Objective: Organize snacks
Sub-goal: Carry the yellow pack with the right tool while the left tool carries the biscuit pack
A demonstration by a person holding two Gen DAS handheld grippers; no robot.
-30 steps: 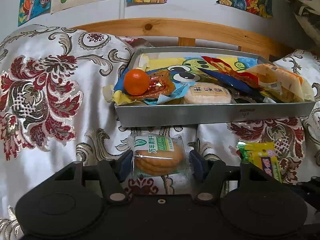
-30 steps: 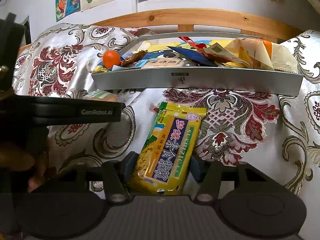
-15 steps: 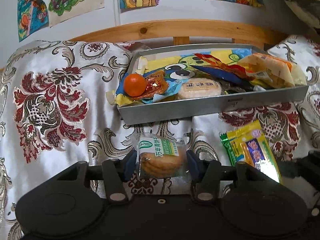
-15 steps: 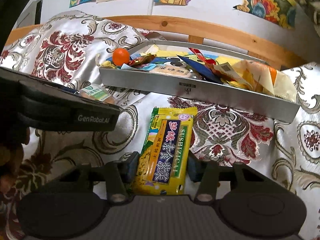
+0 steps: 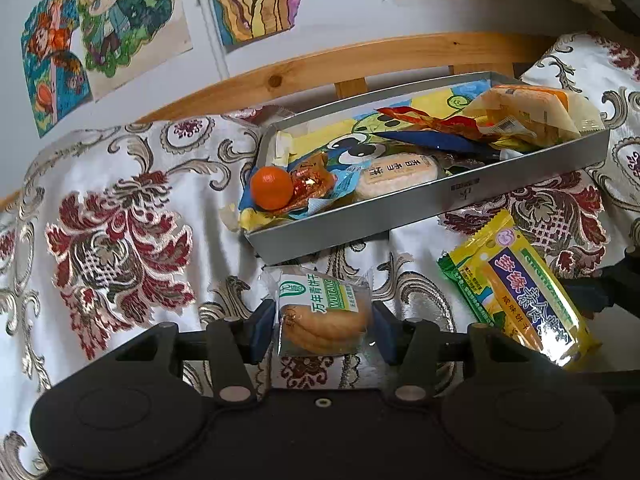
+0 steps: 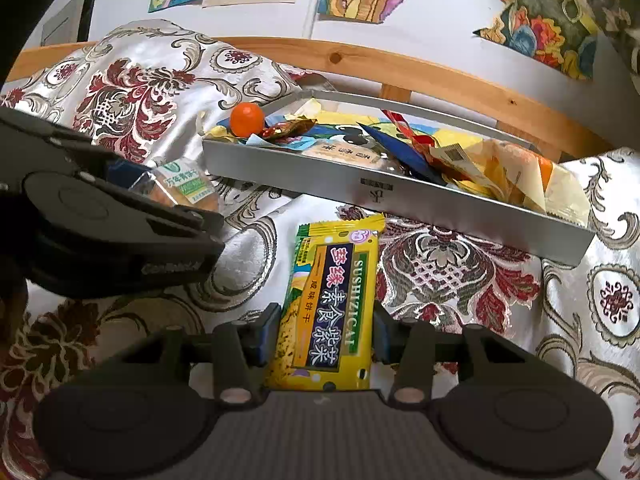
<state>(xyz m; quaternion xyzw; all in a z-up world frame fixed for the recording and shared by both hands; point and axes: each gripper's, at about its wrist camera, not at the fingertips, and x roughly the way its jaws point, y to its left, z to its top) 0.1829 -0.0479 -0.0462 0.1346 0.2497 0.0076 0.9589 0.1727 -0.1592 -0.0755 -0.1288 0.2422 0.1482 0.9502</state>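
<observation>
left claw [image 5: 323, 326] grips a biscuit pack [image 5: 323, 312], right claw [image 6: 326, 338] a yellow pack [image 6: 328, 300], both just short of the tray [image 5: 420, 216], already crowded with snacks; these two remain.

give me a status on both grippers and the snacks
Left gripper shut on biscuit pack. Right gripper shut on yellow seaweed cracker pack. Tray ahead, already crowded; nothing blocking the path.
</observation>
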